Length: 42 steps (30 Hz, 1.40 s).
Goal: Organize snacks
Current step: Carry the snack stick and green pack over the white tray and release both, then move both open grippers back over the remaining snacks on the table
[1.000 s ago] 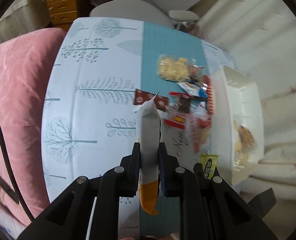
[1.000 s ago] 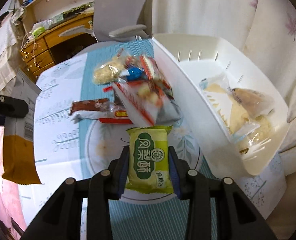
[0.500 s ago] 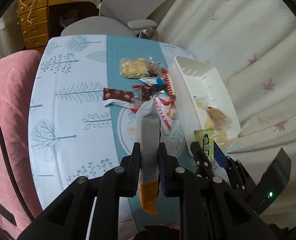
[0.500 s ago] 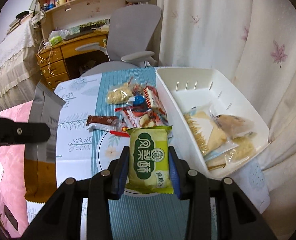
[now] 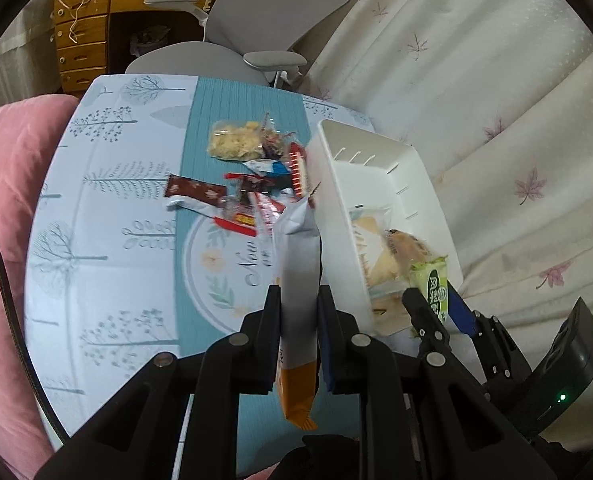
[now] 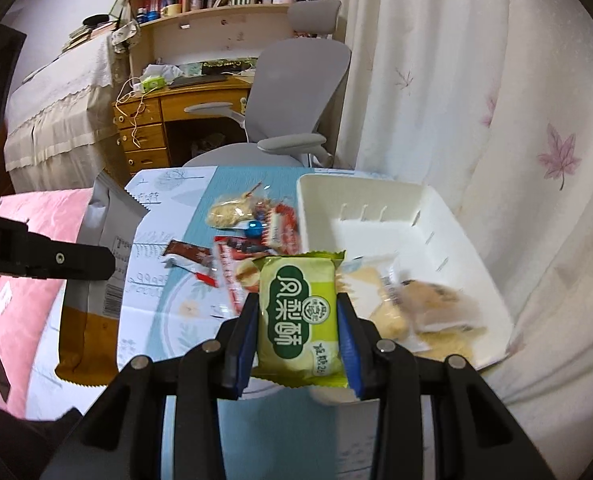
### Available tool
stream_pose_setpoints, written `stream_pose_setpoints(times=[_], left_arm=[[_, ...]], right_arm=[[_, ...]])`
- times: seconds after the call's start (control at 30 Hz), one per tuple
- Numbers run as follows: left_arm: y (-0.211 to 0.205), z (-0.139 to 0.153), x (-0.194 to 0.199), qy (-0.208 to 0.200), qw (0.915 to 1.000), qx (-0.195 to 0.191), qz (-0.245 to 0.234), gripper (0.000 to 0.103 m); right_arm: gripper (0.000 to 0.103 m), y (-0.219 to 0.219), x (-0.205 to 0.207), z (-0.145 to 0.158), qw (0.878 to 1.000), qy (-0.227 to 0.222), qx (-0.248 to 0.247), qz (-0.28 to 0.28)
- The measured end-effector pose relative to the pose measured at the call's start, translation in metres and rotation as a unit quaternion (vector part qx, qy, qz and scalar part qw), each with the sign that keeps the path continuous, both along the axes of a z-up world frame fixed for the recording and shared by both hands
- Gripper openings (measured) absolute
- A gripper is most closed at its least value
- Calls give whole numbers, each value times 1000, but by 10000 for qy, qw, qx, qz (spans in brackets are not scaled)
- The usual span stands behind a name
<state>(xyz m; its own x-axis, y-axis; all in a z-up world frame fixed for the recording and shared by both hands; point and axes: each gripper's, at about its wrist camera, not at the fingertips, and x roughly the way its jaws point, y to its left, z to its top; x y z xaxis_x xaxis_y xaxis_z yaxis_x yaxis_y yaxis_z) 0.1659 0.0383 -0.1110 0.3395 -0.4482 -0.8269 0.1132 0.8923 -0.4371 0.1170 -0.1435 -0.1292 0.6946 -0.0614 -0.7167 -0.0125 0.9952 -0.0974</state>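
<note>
Your right hand-held gripper (image 6: 298, 320) is clenched on the green packet (image 6: 298, 316), which stands upright between the two pads with its printed face toward the camera; its top edge rises above the fingertips and its bottom edge hangs below them. From the left wrist view that same green packet (image 5: 432, 288) sits at the near right corner of the bin (image 5: 336, 208), held above the rim.

Your left hand-held gripper (image 5: 298, 312) is clenched on the grey bag (image 5: 298, 264), pinched edge-on so that it stands tall between the pads, its orange bottom hanging below them. The bag's top leans against the left wall of the bin or stands just before it; you cannot tell which. In the right wrist view the grey bag (image 6: 96, 264) hangs at the far left, above the left side of the tabletop (image 6: 144, 328).

The white bin (image 6: 448, 240) stands on the right side of the tabletop and holds several pale wrapped snacks (image 6: 416, 304) at its near end. Just left of the bin a loose pile of snacks (image 5: 256, 184) lies on the teal runner (image 5: 216, 120), with a brown bar (image 5: 194, 190) at the pile's left edge. Beyond the tabletop stands a grey chair (image 6: 296, 80), a curtain (image 6: 516, 100) hangs at right, and a pink cushion (image 5: 4, 200) lies at left.
</note>
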Motion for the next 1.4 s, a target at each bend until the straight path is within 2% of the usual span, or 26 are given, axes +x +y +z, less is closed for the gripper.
stream_pose_setpoints(times=[0.3, 0.63, 0.73, 0.83, 0.93, 1.0, 1.07, 1.4], left_arm=[[-70, 1, -6, -184, 9994, -274, 128, 15], [-137, -3, 5, -332, 9981, -509, 113, 15], [-151, -2, 8, -402, 9975, -579, 2, 18], [-165, 2, 10, -478, 9980, -380, -131, 29], [-170, 4, 10, -467, 9984, -257, -197, 33], [-169, 2, 11, -421, 9988, -173, -153, 44], [-165, 1, 11, -371, 9992, -128, -87, 49], [-129, -15, 3, -37, 9999, 126, 100, 51]], right_arm=[[37, -75, -2, 0, 9996, 110, -107, 242], [37, -140, 9, -2, 9989, 61, -324, 338], [37, -153, 13, -3, 9988, 64, -326, 352], [40, -163, 17, -5, 9991, 104, -226, 337], [45, -172, 21, -6, 9994, 131, -182, 265], [45, -177, 25, -6, 9997, 130, -60, 216], [45, -179, 26, -8, 9997, 163, 29, 199], [45, -163, 25, -14, 9981, 432, 261, 361]])
